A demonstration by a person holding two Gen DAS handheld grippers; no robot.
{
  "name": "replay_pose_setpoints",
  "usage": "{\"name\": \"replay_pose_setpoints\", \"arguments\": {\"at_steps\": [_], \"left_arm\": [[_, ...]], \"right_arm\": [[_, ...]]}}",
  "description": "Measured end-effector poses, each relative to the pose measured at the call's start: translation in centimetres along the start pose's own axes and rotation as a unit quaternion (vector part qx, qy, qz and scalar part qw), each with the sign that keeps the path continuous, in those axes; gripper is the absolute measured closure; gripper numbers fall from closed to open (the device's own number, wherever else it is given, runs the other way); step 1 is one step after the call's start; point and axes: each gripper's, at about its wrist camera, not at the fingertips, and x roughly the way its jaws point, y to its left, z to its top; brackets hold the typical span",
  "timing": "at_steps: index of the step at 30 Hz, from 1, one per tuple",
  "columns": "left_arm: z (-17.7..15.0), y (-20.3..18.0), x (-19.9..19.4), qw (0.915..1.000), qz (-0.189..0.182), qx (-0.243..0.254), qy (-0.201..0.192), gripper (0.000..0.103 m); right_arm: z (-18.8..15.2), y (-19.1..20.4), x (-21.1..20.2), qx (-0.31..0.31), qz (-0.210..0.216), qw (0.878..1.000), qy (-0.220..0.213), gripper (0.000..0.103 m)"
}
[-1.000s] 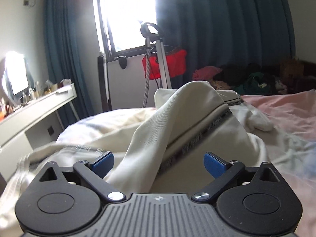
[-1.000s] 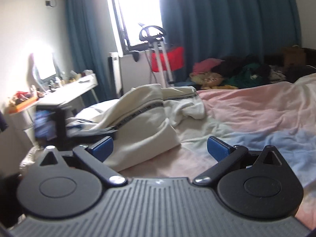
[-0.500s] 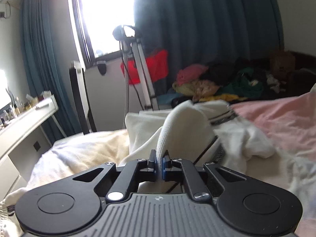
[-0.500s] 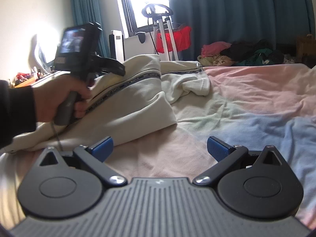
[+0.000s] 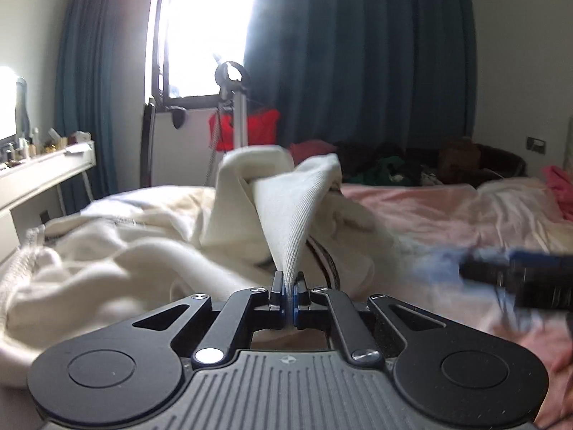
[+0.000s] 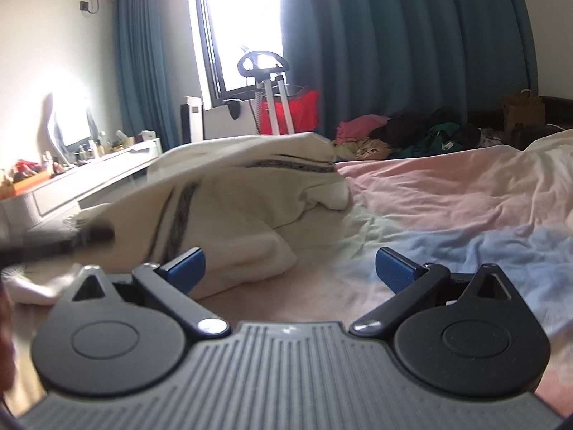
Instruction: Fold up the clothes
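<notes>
On the bed point(image 6: 447, 197), a cream garment point(image 6: 229, 208) is seen heaped toward the left side of the pink/blue sheet; dark trim stripe visible along one edge.

Left hand-held gripper point(image 5: 289, 295): jaws pressed together, a fold of the cream garment point(image 5: 290, 215) pinched between the pads; cloth is pulled up into a taut cone rising fwd from the tips, rest of the garment trailing left and behind it on the bed point(image 5: 465, 208).

Right hand-held gripper point(image 6: 290, 268): jaws spread wide, nothing between them. Garment's near corner lies just ahead and left of its left pad; bare sheet ahead and right.

Key relation for next move (judgement): long axis of the garment appears to run from near-left to far-centre along the stripe, so a free edge is to the left-fwd of the right gripper. Right is the only free one, left already committed. A second pinch on the near corner is prob. needed before the piece can be spread flat. Fold not yet begun, garment bunched.

Containers: none in play. Heap of other clothes point(image 6: 422, 136) is seen beyond the bed's far edge; no bin visible around it. Worktop point(image 6: 93, 182) w/ small items at left, unrelated.
</notes>
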Motion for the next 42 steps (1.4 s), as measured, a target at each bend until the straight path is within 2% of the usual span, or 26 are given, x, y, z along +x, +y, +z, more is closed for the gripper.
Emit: {"name": "replay_pose_setpoints", "arguments": {"at_steps": [3,6,10,13,16,18,20,22,23,24,27,32,35,38,40,42], "left_arm": [[-0.7,0.3,-1.0,0.9998,-0.016,0.0,-0.011,0.095],[-0.6,0.4,-1.9,0.9994,-0.033,-0.008,-0.008,0.081],[-0.8,1.4,-2.9,0.9985,-0.045,-0.03,-0.004,0.054],[-0.1,2.6,-3.4,0.9977,-0.043,-0.052,0.003,0.047],[0.8,4.0,-4.1,0.9971,-0.035,-0.067,-0.009,0.038],[1.3,4.9,-4.5,0.9966,-0.031,-0.074,-0.022,0.035],[1.3,5.7,-4.3,0.9964,-0.029,-0.074,-0.027,0.035],[1.2,6.5,-3.4,0.9959,-0.03,-0.081,-0.026,0.035],[1.0,6.9,-2.7,0.9951,-0.03,-0.091,-0.023,0.035],[0.7,7.2,-2.1,0.9943,-0.031,-0.101,-0.019,0.035],[-0.4,7.7,0.4,0.9944,-0.023,-0.103,-0.005,0.035],[-1.5,9.2,4.7,0.9881,-0.025,-0.152,0.008,0.035],[-2.2,10.5,6.2,0.9802,-0.02,-0.197,-0.005,0.035],[-2.5,11.6,6.8,0.9738,-0.016,-0.226,-0.013,0.035],[-2.8,11.9,6.9,0.972,-0.014,-0.234,-0.017,0.035],[-2.9,11.7,6.9,0.9723,-0.009,-0.233,-0.018,0.035]], "right_arm": [[0.1,1.0,-1.0,0.01,0.01,1.0,0.005,0.0],[0.4,1.7,-1.5,0.046,0.027,0.999,0.011,0.0],[0.3,2.2,-1.9,0.1,0.039,0.994,0.014,0.0],[0.7,2.1,-1.1,0.118,0.05,0.991,0.039,0.0],[2.2,1.8,0.9,0.126,0.051,0.99,0.048,0.0],[3.4,1.4,3.6,0.137,0.055,0.987,0.061,0.0],[4.8,0.8,8.0,0.143,0.078,0.981,0.104,0.003],[6.4,0.1,13.3,0.15,0.087,0.974,0.145,0.013],[7.2,-0.1,15.7,0.152,0.083,0.973,0.152,0.017],[8.0,-0.3,18.1,0.154,0.077,0.973,0.157,0.025],[10.4,-0.4,24.8,0.124,0.028,0.982,0.142,0.026],[11.5,-2.1,33.7,0.119,-0.042,0.985,0.117,0.026],[11.0,-3.2,37.1,0.122,-0.051,0.986,0.105,0.028],[10.7,-3.7,39.0,0.128,-0.041,0.987,0.087,0.051],[10.9,-3.1,40.1,0.108,-0.045,0.988,0.098,0.083],[11.1,-1.6,40.6,0.062,-0.061,0.987,0.135,0.09]]}}
